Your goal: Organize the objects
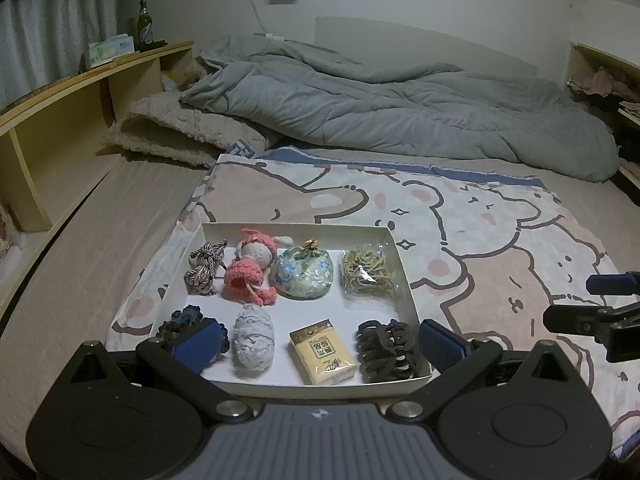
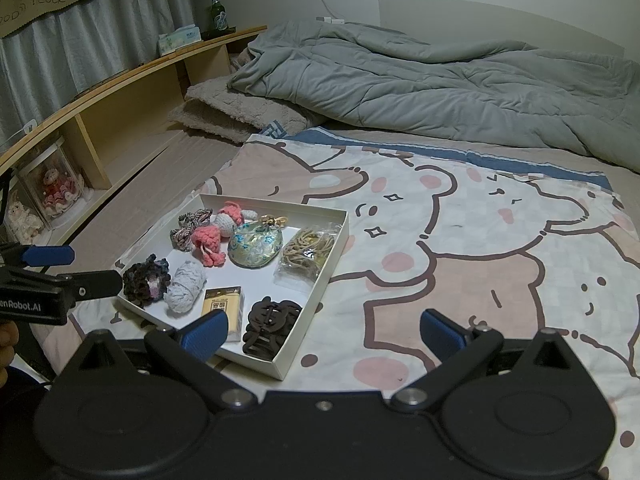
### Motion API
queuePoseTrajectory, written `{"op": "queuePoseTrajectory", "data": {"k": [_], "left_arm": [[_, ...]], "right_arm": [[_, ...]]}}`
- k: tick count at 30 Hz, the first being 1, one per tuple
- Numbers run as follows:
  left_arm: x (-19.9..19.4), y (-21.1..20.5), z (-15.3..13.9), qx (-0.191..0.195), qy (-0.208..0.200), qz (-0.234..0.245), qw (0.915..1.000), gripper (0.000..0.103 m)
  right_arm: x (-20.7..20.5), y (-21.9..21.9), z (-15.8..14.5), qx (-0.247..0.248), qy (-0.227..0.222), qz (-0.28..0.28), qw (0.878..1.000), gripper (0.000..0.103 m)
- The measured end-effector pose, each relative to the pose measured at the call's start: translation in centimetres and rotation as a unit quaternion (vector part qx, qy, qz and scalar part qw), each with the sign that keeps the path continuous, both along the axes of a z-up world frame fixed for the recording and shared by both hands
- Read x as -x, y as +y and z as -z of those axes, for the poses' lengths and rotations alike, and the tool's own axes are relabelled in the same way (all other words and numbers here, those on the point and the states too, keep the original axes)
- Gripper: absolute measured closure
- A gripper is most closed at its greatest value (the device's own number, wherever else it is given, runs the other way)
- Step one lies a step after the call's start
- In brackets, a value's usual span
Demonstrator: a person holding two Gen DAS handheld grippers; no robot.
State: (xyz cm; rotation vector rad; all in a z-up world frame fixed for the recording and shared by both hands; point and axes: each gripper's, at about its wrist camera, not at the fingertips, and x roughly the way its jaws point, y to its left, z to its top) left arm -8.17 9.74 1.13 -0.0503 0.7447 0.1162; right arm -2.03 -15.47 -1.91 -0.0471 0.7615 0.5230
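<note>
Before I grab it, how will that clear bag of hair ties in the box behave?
The bag of hair ties looks crinkly and loose, so probably floppy and light. Its glossy film may slip in a claw. It lies flat, so rolling seems unlikely.

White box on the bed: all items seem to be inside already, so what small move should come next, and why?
Probably ease both open grippers, left and right, back from the white box. Both hold nothing, and no loose item shows on the bear blanket.
</note>
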Motion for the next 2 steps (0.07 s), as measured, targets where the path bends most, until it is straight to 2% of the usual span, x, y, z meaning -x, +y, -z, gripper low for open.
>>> {"op": "queuePoseTrajectory", "data": {"k": [2], "left_arm": [[-0.01,-0.01,0.0,0.001,0.001,-0.002,1.0,0.0]], "right_arm": [[-0.01,-0.01,0.0,0.0,0.0,0.0,1.0,0.0]]}}
